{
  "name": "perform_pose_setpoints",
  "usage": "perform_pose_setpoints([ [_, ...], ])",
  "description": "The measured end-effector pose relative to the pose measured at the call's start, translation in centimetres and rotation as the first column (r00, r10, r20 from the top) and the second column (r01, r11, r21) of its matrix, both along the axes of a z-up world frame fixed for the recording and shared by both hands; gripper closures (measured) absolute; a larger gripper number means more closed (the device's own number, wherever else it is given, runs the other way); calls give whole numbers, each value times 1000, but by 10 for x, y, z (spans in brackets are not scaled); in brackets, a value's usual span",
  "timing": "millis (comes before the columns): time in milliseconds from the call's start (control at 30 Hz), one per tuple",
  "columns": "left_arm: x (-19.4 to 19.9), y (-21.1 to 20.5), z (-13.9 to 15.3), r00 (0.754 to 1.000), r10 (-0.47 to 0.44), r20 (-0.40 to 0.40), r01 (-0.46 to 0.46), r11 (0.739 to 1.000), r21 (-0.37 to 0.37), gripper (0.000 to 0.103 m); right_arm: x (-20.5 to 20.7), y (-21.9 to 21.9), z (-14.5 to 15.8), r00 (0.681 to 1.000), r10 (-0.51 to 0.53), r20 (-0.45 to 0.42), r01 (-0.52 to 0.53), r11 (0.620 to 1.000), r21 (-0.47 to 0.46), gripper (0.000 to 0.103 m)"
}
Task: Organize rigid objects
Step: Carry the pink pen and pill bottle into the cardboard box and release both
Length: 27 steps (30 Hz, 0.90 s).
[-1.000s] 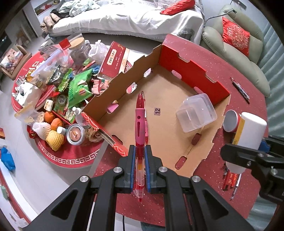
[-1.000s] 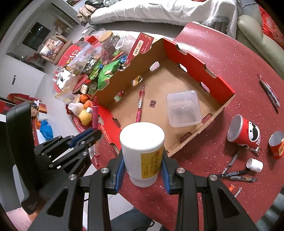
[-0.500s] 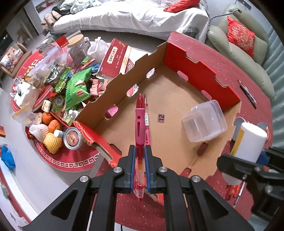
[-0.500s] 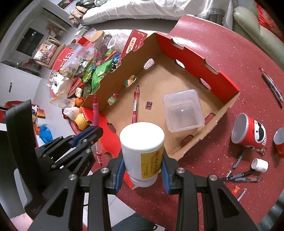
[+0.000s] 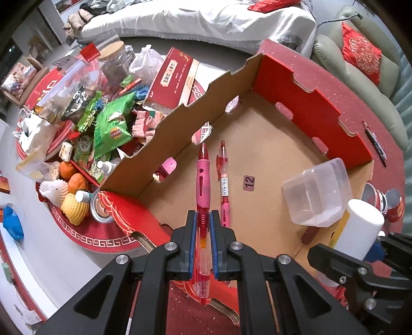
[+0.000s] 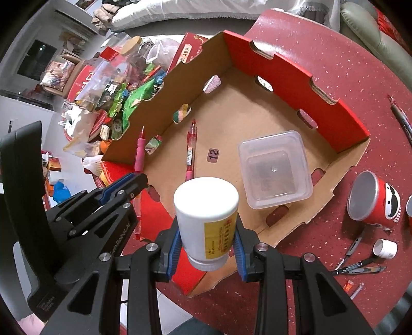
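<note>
Our left gripper [image 5: 202,224] clamps a pink pen [image 5: 202,180], our right gripper [image 6: 207,242] a white bottle [image 6: 206,219]; released over the cardboard tray [image 6: 257,113], the bottle could strike the clear container [image 6: 274,168] at 2 o'clock.

Red speckled table [image 6: 347,85], cardboard tray [image 6: 257,110] on it.
Beside the tray towards the table's edge: red can [image 6: 373,203] on its side, white cap [image 6: 385,248], loose pens [image 6: 360,268].

Setting: home living room | showing: white-draped sofa [image 5: 195,23], green armchair [image 5: 360,85] bearing red cushion [image 5: 360,54], snacks crowding low round table [image 5: 85,239], red tabletop [image 6: 347,85]
</note>
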<state>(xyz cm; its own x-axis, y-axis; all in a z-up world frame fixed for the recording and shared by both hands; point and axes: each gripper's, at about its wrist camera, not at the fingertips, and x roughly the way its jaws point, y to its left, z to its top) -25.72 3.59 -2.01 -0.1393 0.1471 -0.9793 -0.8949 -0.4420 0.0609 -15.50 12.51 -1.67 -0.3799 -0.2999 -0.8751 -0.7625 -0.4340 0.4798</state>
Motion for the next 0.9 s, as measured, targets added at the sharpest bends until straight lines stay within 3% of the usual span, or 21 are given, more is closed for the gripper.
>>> perform_pose_setpoints([
  [900, 0, 6, -36, 1000, -26, 8, 27, 996, -81, 92, -4, -9, -37, 992, 66, 106, -67, 998, 10, 66],
])
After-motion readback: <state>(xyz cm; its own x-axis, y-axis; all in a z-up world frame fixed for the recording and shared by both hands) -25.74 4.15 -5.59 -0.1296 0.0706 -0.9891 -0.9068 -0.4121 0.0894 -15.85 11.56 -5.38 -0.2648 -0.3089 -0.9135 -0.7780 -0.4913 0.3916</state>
